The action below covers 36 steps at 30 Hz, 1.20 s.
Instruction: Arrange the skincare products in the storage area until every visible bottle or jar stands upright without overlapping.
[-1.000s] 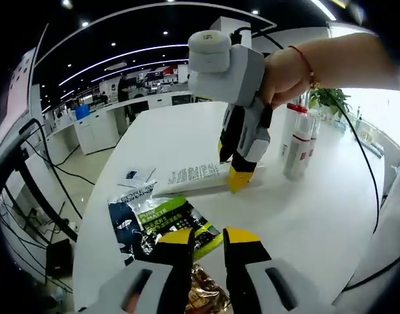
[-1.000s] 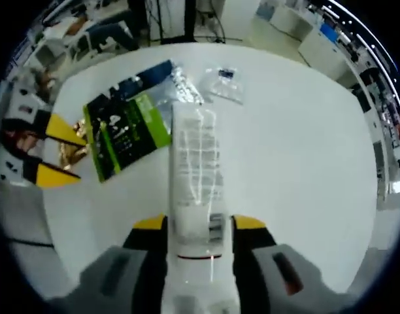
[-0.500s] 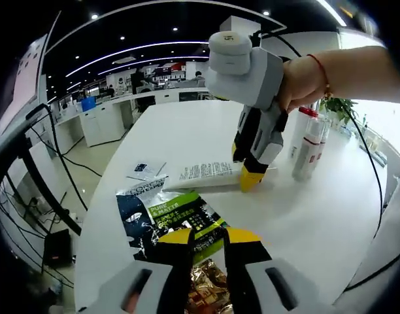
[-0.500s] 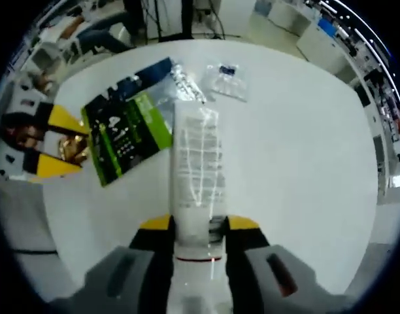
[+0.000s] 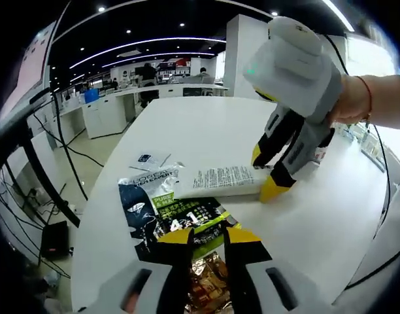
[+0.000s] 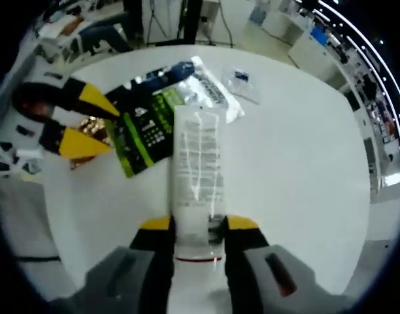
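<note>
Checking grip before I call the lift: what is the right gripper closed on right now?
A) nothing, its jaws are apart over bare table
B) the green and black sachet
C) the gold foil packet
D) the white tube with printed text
D: in the right gripper view, the right gripper has its yellow-tipped jaws pressed against both sides of the white tube, which extends forward over the table.

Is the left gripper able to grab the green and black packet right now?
Probably yes. The green and black foil packet lies flat on the white table just ahead of the left gripper, with nothing between them. The right gripper is off to the side, shut on the white tube.
</note>
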{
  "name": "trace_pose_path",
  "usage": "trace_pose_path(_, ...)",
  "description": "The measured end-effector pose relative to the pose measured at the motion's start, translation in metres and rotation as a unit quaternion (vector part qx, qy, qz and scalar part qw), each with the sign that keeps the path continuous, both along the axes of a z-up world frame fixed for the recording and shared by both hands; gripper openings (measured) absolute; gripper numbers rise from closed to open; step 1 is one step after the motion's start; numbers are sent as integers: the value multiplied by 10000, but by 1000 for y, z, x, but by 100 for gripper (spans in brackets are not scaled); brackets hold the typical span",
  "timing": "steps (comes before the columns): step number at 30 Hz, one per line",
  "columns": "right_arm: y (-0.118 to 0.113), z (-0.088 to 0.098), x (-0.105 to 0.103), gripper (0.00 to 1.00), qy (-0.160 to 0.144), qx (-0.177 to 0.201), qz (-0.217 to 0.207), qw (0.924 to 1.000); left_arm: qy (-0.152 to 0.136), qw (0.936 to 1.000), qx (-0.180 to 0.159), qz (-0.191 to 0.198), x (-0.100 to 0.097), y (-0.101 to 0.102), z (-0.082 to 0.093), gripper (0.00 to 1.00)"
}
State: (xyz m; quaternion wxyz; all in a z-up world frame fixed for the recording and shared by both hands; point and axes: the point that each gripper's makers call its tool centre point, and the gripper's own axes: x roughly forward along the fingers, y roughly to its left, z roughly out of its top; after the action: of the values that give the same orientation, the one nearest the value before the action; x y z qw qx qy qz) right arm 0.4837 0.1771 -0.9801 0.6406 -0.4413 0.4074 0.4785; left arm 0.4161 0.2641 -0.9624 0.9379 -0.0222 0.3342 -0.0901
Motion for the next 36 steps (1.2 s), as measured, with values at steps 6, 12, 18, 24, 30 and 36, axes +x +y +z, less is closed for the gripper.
trace_pose_path(6,-8,0,-16,27,21,171,121,9998,34,10000,-31,10,-1,0,0,19)
trace_pose_path(12,-18,-1,-31,27,-26,283,471,9985,81,9998,-163,-83,0,-3,1,19)
trace_pose_path(18,-28,0,-42,27,80,503,638,9967,223,9982,-534,-144,-1,-9,-1,19)
trace_pose_path(24,-35,2,-51,27,-137,654,1039,9923,410,9958,-795,-219,-3,-15,-5,19)
trace_pose_path(30,-36,5,-55,27,-444,790,1497,9846,533,9942,-869,-331,-3,-21,-8,19)
trace_pose_path(36,-36,8,-57,27,-767,1037,1781,9755,613,9920,-1000,-458,-3,-27,-9,19)
